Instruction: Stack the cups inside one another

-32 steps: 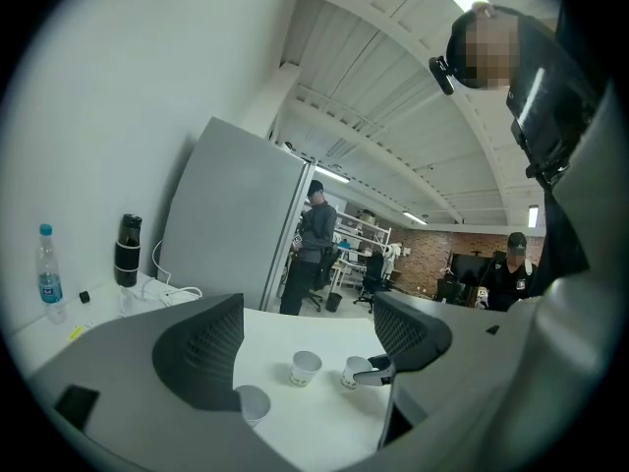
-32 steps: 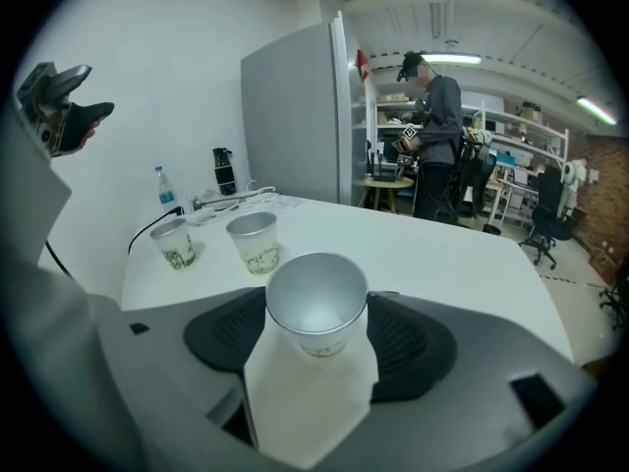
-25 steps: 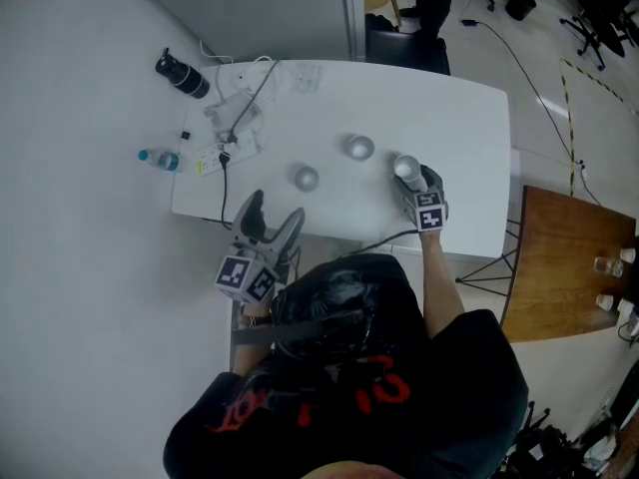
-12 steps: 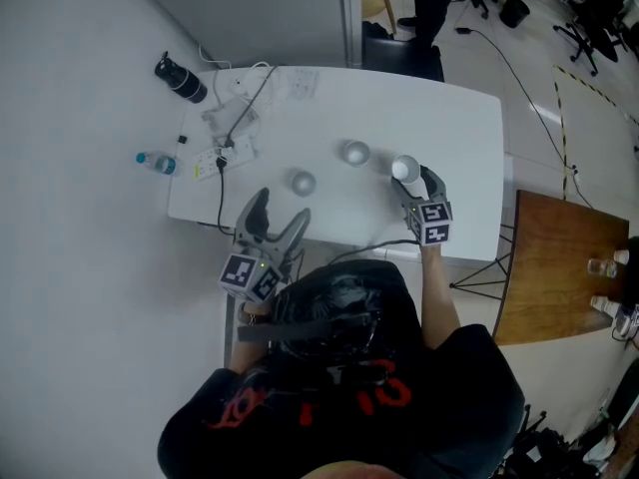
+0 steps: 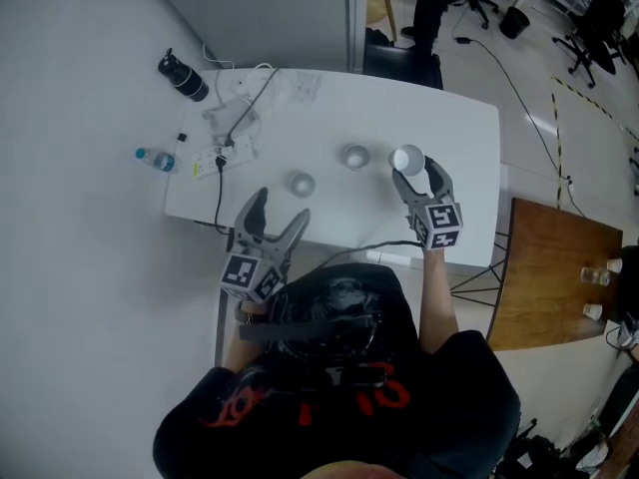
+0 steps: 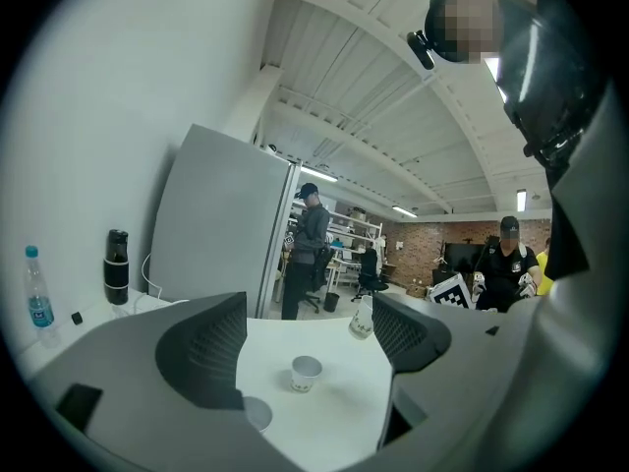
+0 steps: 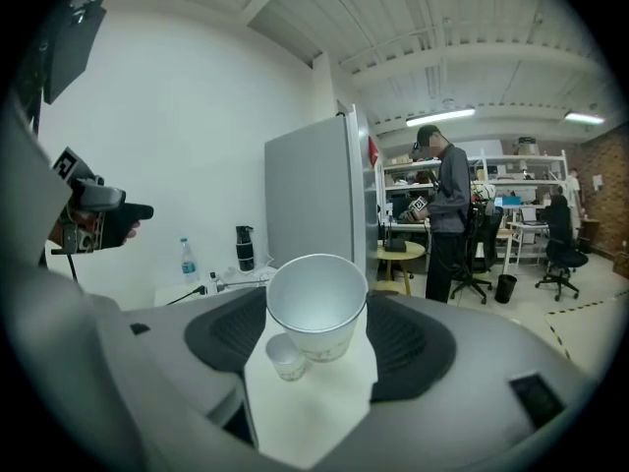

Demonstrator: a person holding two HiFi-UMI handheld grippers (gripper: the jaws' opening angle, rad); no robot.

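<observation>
Three white paper cups are in view. My right gripper is shut on one cup and holds it upright above the white table; in the right gripper view this cup fills the gap between the pads of that gripper. A second cup stands on the table just left of the held one and shows below it as a small cup. The third cup stands nearer my left gripper, which is open and empty at the table's near edge. In the left gripper view, that gripper frames a standing cup and the raised cup.
A power strip with cables, a black flask and a water bottle crowd the table's far left corner. A dark chair stands behind the table. A wooden table stands to the right. People stand in the background.
My right gripper has risen with the cup, lifting it off the table beside the middle cup. The left gripper has stayed where it was.
</observation>
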